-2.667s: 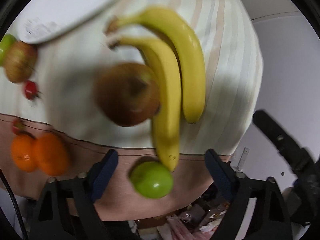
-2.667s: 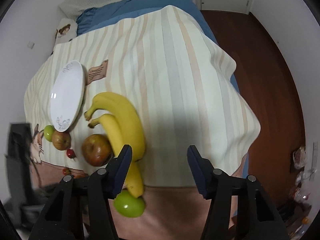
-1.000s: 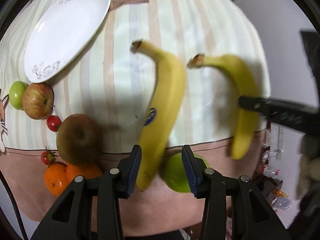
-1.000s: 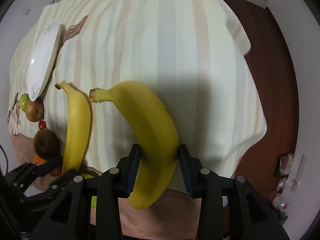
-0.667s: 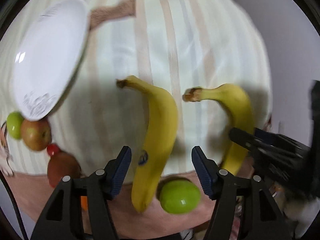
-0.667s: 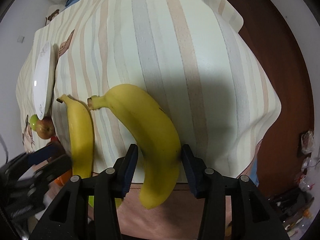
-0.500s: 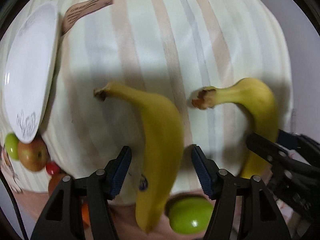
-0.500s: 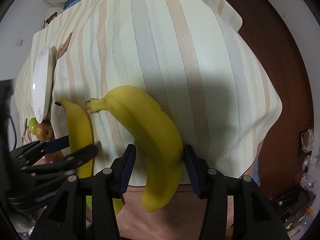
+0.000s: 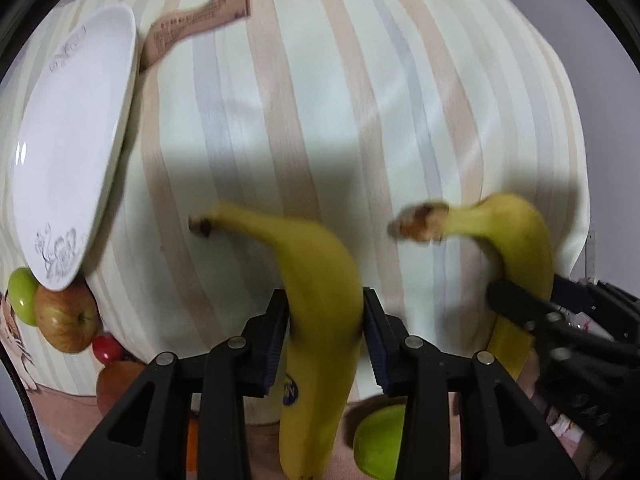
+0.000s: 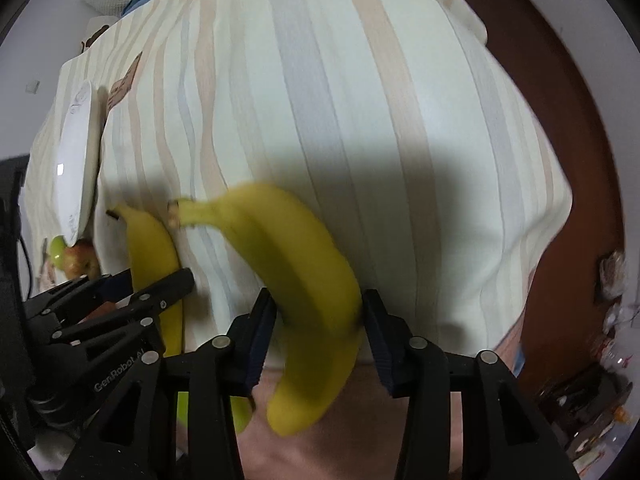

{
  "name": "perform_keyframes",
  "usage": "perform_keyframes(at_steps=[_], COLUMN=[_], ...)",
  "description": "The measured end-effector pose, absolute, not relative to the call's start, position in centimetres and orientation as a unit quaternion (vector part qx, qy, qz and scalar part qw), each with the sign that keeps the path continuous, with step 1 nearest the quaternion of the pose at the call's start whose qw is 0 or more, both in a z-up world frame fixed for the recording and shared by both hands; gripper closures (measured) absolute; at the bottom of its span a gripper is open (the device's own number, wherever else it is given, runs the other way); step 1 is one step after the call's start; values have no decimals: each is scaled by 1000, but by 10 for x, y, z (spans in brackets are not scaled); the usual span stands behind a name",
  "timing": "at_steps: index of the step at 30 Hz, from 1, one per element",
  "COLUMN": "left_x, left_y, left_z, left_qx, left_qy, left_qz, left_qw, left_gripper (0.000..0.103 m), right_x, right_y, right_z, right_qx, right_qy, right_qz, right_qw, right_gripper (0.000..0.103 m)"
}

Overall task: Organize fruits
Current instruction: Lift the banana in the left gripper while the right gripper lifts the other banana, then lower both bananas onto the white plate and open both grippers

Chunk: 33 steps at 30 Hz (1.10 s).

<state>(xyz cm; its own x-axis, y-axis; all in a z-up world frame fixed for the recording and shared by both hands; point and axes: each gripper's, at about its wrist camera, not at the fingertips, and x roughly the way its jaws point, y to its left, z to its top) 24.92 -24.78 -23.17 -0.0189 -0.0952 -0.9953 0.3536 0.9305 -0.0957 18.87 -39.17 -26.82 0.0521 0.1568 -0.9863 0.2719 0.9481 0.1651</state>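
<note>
My left gripper (image 9: 324, 316) is shut on a yellow banana (image 9: 316, 280) with a blue sticker and holds it over the striped cloth. My right gripper (image 10: 318, 312) is shut on a second banana (image 10: 296, 268). In the left wrist view the second banana (image 9: 520, 240) is at the right, with the right gripper's fingers (image 9: 516, 308) on it. In the right wrist view the first banana (image 10: 154, 256) is at the left, with the left gripper's fingers (image 10: 160, 286) on it. The two bananas are apart, side by side.
A white plate (image 9: 68, 152) lies at the left. By its near end are a green apple (image 9: 22, 294), a red apple (image 9: 66, 320) and a small red fruit (image 9: 106, 348). Another green apple (image 9: 378, 442) lies below the bananas. The cloth-covered table (image 10: 360, 100) drops off at the right to a brown floor (image 10: 560, 80).
Both grippers have closed on their bananas, and the bananas now sit closer in between the fingers. The two bananas, joined 2.7 s ago, are separate.
</note>
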Motion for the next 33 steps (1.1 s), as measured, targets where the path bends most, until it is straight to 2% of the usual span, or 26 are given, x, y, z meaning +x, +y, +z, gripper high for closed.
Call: perform_keyframes(at_steps=[5,17,22,25,33], left_x=[257,249,271,272,293], left_y=[-233,-167,-131,-117,-63], left_z=[-213,-82,-50,-55,-42], left_qx=[82,40,34,26,11], left_qy=[687,651,636,630,606], left_qz=[-162,-180,-182,-180,-178], left_qw=[703,736,749,755,775], left_gripper=[71,72,72,72,72], right_x=[181,185,205,219,250], right_y=[-380,-390,-349,-332,-267], right_z=[-261,-193,-165,-147,-116], right_qx=[135,200,201,197,162], right_qy=[677,649,642,641,634], right_qz=[-60,-28,2,23,45], right_qw=[721,734,740,741,755], right_gripper=[59,60,61,70,71])
